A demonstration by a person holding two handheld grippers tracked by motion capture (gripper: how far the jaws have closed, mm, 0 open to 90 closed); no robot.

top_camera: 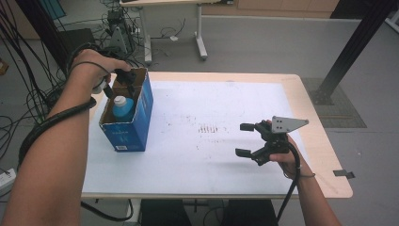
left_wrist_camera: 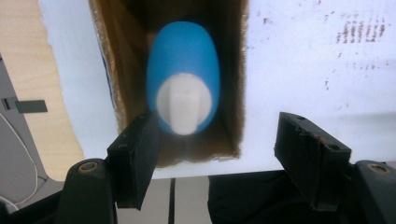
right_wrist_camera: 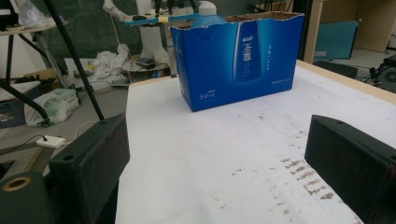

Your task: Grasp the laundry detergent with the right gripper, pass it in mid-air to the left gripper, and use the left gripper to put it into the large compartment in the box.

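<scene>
The blue bottle (left_wrist_camera: 183, 77) stands inside the open blue carton (top_camera: 141, 117), directly beyond your left gripper (left_wrist_camera: 217, 151), whose jaws are spread and clear of its white cap (left_wrist_camera: 183, 103). Placement looks done, withdrawal left. Your right gripper (top_camera: 246, 139) idles, jaws spread on nothing.

The blue bottle (left_wrist_camera: 183, 77) is blurred in the left gripper view, its lower body hidden by the carton (top_camera: 141, 113) walls. In the right gripper view, the black jaws are cut off at 6 o'clock.
</scene>
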